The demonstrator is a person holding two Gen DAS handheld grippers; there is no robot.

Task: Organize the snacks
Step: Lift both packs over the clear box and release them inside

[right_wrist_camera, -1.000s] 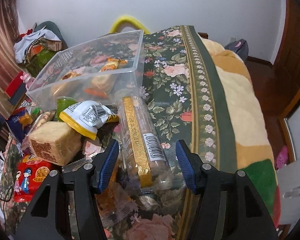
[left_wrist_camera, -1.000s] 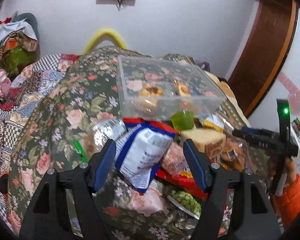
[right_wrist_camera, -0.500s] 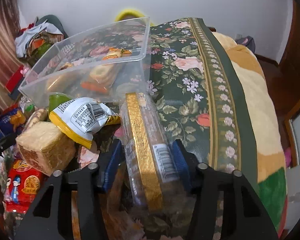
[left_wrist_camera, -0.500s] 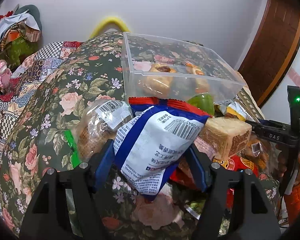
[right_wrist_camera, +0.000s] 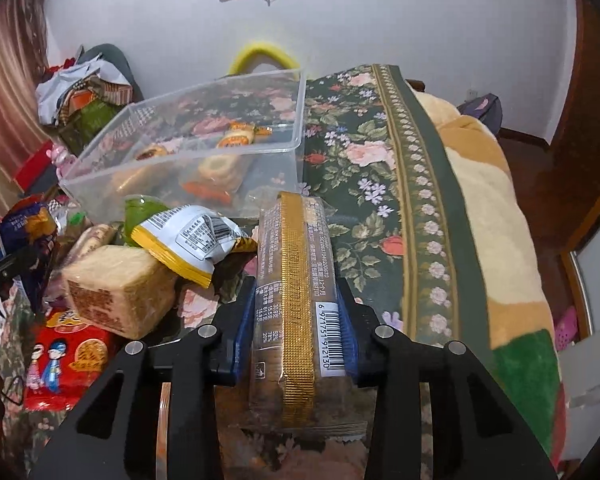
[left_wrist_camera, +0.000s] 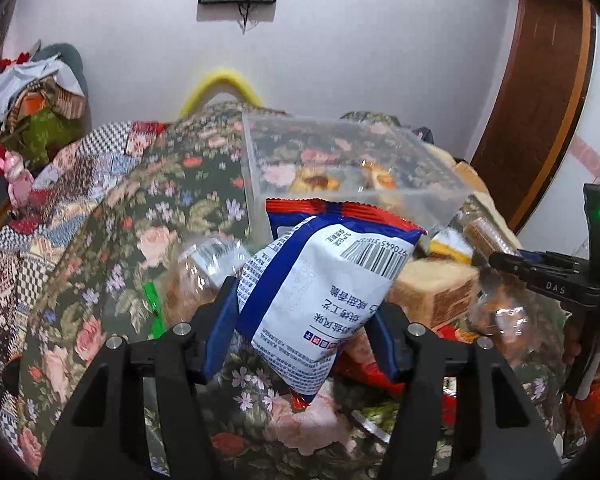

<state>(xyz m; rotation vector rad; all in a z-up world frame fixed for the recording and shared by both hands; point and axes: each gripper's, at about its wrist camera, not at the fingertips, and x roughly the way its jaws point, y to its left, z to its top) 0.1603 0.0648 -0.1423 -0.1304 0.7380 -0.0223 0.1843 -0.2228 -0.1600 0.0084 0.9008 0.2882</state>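
A floral quilt [right_wrist_camera: 380, 152] covers the bed, with a beige blanket [right_wrist_camera: 496, 184] along its right edge. On the quilt stands a clear bin [right_wrist_camera: 180, 152], also seen from the left wrist [left_wrist_camera: 340, 148], open at the top, with a few wrapped pastries [right_wrist_camera: 236, 138] on its floor.

In front of the bin lies a heap of snacks: a bread block [right_wrist_camera: 116, 288] in clear wrap, a yellow-edged packet [right_wrist_camera: 192, 240] leaning on it, a green cup [right_wrist_camera: 136, 212] just behind, and a red pack [right_wrist_camera: 68, 356] flat on the quilt at the left.

The left gripper [left_wrist_camera: 304, 328] has a blue-and-white bag [left_wrist_camera: 324, 300] between its jaws, which are closing; both blue pads touch the bag's sides, and the bag stands tilted above the heap, its red top edge in front of the bin's near wall.

The right gripper [right_wrist_camera: 296, 328] is clamped narrow on a long biscuit sleeve [right_wrist_camera: 296, 300] with a gold strip, gripped near its barcode end; the sleeve points toward the bin's near right corner. In the left wrist view this gripper [left_wrist_camera: 512, 262] reaches in from the right, held by a hand in an orange sleeve [left_wrist_camera: 596, 384].
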